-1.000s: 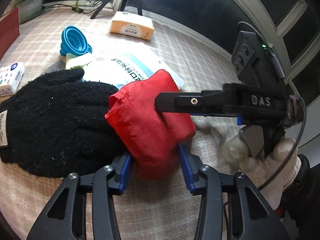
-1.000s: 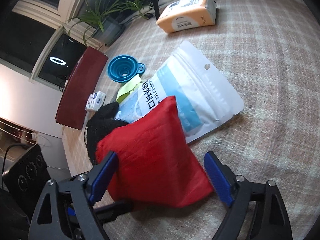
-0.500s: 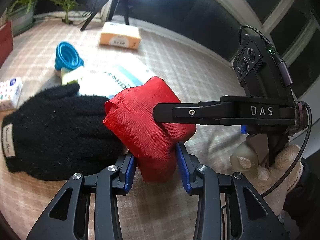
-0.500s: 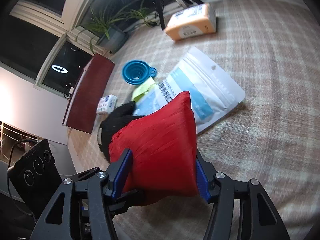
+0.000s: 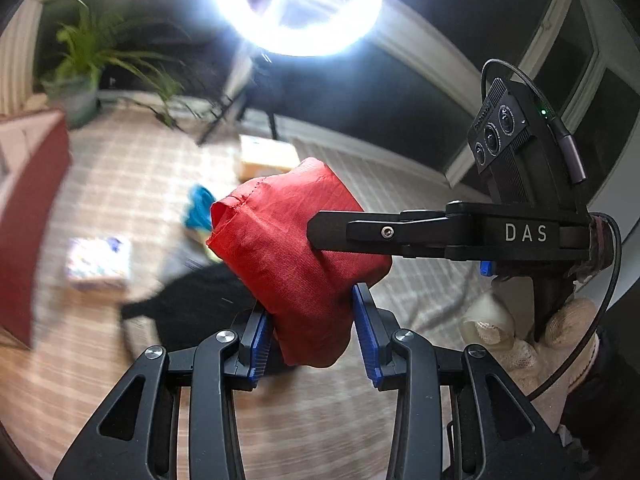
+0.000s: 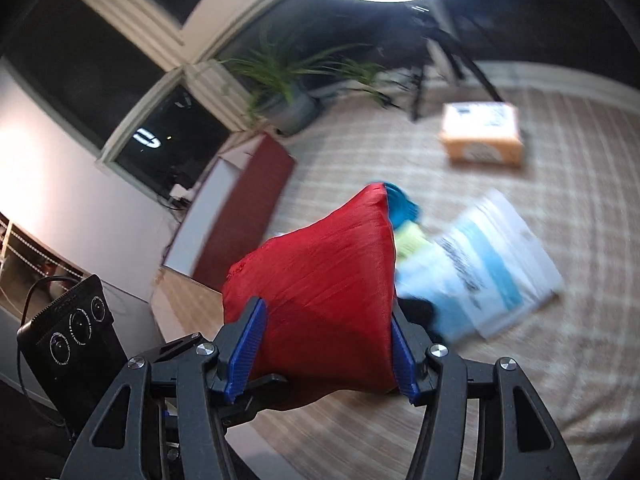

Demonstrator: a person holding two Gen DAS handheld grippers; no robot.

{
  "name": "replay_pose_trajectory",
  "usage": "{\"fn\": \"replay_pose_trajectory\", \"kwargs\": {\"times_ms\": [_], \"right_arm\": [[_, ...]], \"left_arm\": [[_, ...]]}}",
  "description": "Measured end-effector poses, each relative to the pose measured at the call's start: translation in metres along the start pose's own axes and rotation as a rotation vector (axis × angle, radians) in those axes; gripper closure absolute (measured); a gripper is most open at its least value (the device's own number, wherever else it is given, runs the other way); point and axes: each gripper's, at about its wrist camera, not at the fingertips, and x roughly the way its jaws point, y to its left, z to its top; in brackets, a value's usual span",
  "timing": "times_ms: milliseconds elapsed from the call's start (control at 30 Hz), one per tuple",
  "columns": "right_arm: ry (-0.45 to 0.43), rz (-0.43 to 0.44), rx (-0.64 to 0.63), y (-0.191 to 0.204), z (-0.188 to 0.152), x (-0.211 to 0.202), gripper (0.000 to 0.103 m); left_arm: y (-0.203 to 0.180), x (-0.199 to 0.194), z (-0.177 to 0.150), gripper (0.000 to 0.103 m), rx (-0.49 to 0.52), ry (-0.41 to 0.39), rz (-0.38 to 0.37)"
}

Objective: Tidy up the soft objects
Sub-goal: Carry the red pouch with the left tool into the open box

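Ring light [image 5: 298, 4], potted plant [image 6: 288, 92] — tripod [image 6: 436, 56].

Home rm: potted plant [image 6: 280, 80], checked rug [image 6: 560, 160]

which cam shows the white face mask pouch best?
Right wrist: the mask pouch lies blurred but unobstructed on the checked cloth, right of the red bag. Left wrist: the pouch is almost wholly hidden behind the bag.

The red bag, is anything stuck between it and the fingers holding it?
Nothing visible. The left gripper presses its blue pads straight onto the red bag, and the right gripper pinches it the same way from the other side. The black glove lies below on the table, apart from it.
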Motion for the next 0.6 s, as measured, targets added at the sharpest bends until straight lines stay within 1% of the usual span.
{"fn": "replay_pose_trajectory", "kwargs": {"times_ms": [133,300,467,600], "right_arm": [[-0.005,0.029,-0.064,0.048,0.023,0.023,0.049],[0.015,0.059,-0.149,0.109,0.051,0.069,0.049],[0.070,0.083,-0.225,0.159,0.076,0.126,0.049],[0.124,0.097,-0.259,0.190,0.091,0.173,0.049]], "left_arm": [[0.031,-0.036,0.013,0.067,-0.003,-0.059,0.039],[0.082,-0.076,0.025,0.067,-0.042,-0.120,0.095],[0.138,-0.105,0.029,0.067,-0.111,-0.162,0.158],[0.185,-0.118,0.029,0.067,-0.175,-0.177,0.206]]}}
